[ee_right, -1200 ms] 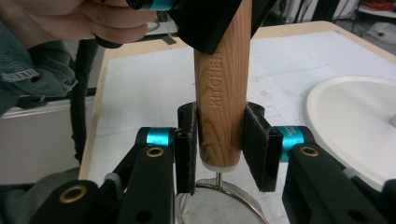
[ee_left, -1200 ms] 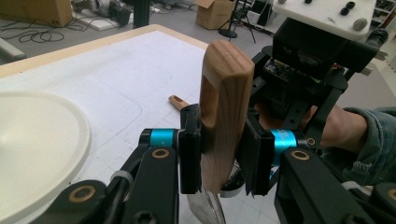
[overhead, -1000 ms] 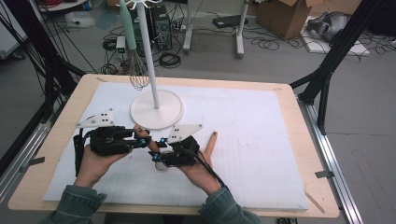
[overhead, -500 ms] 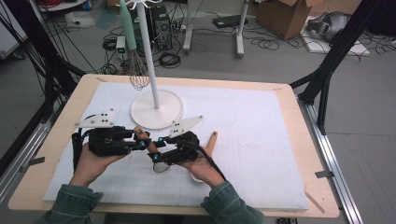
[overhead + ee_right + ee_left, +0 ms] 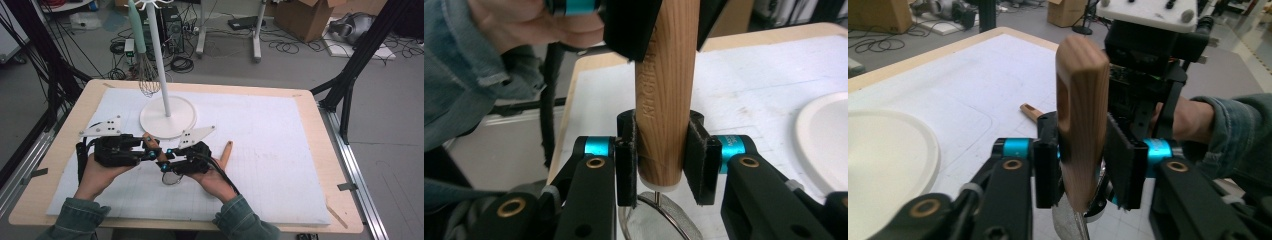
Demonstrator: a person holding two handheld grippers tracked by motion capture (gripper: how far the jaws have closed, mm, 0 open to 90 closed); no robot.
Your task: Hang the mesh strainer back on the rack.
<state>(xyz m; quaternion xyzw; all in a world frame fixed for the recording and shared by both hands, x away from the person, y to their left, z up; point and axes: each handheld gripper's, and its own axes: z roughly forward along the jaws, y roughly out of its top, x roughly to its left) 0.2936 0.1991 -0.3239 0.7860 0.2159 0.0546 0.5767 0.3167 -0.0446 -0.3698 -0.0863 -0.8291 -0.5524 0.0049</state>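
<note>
Both claws meet at the table's six o'clock: the right claw pinches the wooden handle; the left claw's jaws, just opening, flank it with a gap at the right pad.

A lab: floor cables, black rig frame.

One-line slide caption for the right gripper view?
Right gripper clamps the wooden utensil handle near its metal end, left gripper around it above.
</note>
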